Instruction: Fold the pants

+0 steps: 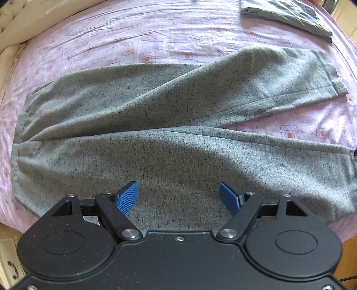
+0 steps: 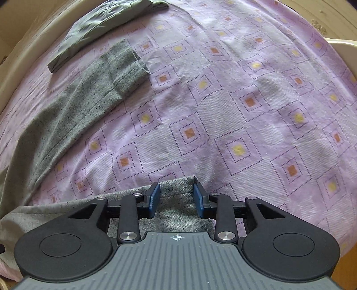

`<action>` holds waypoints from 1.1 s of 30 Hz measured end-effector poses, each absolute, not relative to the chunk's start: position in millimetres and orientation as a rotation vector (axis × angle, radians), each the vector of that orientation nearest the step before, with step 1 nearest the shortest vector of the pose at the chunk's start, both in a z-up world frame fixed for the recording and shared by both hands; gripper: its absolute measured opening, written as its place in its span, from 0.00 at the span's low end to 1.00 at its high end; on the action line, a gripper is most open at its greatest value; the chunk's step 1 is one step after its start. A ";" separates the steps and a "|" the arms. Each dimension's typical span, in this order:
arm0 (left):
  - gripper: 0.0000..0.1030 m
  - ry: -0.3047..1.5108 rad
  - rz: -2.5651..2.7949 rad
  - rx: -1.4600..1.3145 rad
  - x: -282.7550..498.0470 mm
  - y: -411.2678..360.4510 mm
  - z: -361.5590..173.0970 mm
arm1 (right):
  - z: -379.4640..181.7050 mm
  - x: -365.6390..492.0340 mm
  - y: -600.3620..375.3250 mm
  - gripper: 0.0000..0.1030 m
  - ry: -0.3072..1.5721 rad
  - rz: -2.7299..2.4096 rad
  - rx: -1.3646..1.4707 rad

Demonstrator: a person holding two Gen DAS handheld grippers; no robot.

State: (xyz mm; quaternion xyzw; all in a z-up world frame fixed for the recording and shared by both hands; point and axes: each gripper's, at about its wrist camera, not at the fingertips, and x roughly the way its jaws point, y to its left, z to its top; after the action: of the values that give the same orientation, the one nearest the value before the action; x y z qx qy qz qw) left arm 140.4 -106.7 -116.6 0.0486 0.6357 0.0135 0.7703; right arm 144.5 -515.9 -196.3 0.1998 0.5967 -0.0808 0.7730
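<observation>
While pointing steeply down | left gripper [image 1: 179, 198] jaws released over pants [image 1: 156, 125] | right gripper [image 2: 177, 197] jaws released astride hem [image 2: 178, 183]

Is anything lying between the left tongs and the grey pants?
Nothing visible. The left tongs hang open right above the grey pants, with only bare fabric under them; the folded green garment lies off at the bed's far side.

Grey pants [image 1: 156, 125]: matt speckled woven cloth, slightly coarse, spread ahead of the left gripper [image 1: 178, 198].
Bedsheet [image 2: 234, 107]: thin matt pink cotton with printed squares, lightly creased, beyond the right gripper [image 2: 176, 196].
Both grippers: matt black plastic, bright metal pins, ribbed blue pads [image 1: 127, 197].
Folded garment [image 1: 287, 15]: smooth grey-green cloth, far ahead.
</observation>
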 end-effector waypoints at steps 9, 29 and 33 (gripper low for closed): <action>0.78 1.374 -0.002 0.101 146.3 -99.5 -117.8 | -182.1 149.6 -496.7 0.06 1.207 -0.244 0.288; 0.78 1.317 0.099 0.067 163.7 -59.5 -100.2 | -207.4 268.5 -492.8 0.30 1.117 -0.396 0.713; 0.78 1.320 0.143 0.048 168.9 -42.8 -100.1 | -208.7 276.8 -478.1 0.28 1.133 -0.444 0.666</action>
State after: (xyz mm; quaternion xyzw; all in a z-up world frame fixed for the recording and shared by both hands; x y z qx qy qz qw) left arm 168.9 -42.8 -100.1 0.0224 0.6126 0.0664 0.7873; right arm 276.8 -478.1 -208.7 0.3069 0.5220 -0.2049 0.7690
